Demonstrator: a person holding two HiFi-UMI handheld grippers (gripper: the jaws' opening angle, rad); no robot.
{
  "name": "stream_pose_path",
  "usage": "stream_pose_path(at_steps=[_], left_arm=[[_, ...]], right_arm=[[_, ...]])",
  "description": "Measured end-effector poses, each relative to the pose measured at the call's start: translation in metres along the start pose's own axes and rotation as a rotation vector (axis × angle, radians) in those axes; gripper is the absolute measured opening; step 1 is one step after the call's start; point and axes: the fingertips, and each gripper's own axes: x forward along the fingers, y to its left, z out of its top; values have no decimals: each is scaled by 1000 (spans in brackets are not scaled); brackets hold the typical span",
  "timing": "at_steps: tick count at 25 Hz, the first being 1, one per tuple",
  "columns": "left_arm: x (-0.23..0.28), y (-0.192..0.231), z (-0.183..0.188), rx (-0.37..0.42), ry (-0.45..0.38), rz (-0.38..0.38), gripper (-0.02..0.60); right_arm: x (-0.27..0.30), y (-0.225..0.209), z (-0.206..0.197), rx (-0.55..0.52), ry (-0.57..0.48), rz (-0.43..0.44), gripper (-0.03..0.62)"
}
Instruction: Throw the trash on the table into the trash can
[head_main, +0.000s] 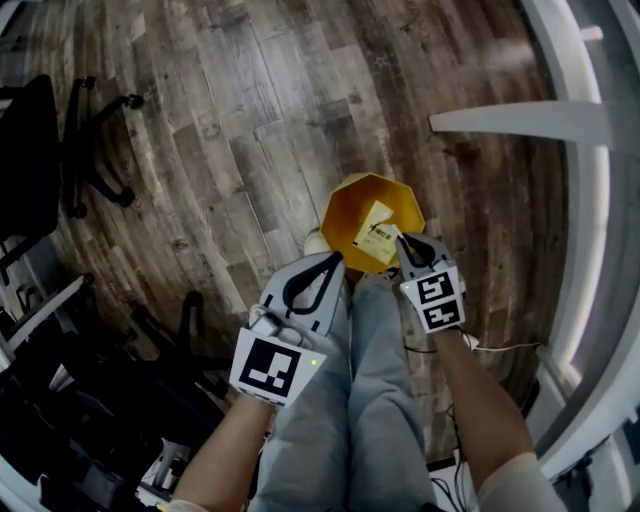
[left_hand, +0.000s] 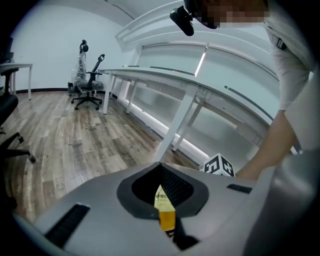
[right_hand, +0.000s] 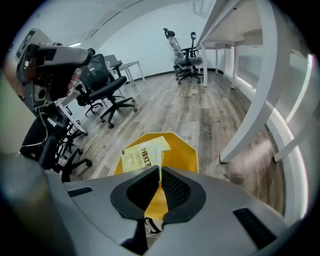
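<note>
A yellow trash can (head_main: 350, 205) stands on the wood floor just ahead of my knees. My right gripper (head_main: 403, 241) hovers over its rim, shut on a pale yellow printed packet (head_main: 376, 232) that hangs above the can's opening. In the right gripper view the packet (right_hand: 144, 152) sticks out past the closed jaw tips of that gripper (right_hand: 160, 168), with the can (right_hand: 184, 151) below. My left gripper (head_main: 335, 262) sits beside the can's near-left rim, its jaws together. In the left gripper view that gripper (left_hand: 161, 164) shows only a sliver of yellow through the slit between its jaws.
White table legs (head_main: 520, 122) and a curved white table edge (head_main: 590, 250) stand to the right. Black office chairs (head_main: 95, 150) crowd the left side. A person's grey trouser legs (head_main: 350, 400) run below the grippers. More chairs (right_hand: 107, 95) appear in the right gripper view.
</note>
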Motion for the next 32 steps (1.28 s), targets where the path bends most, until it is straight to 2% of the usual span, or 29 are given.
stream_pose_path(at_steps=[9,12,14,20,26,28,32], left_arm=[[10,3,-27,-39,13,-2,2],[11,3,-26,-42,11,-1,0],[12,4,-25,-39,9,-1,2],[12,2,-20,-31,15,3,0],[-5,-6,8,-27,-8,7,2],[-13,-10,24,-34,-11,3,2],[-37,-19,64,5,-39,15,2]], right_arm=[[27,-10,-8,2,18,-27,46],[29,-14,-10,11,39,-49,161],[28,-15,-11,7,42,-60,187],[23,-15,-10,-1,42,-59,193],[-7,-8,14,32,23,-39,193],[-26,-2,30,47,-5,-16,192],[-73,13,70,86,-76,53,165]])
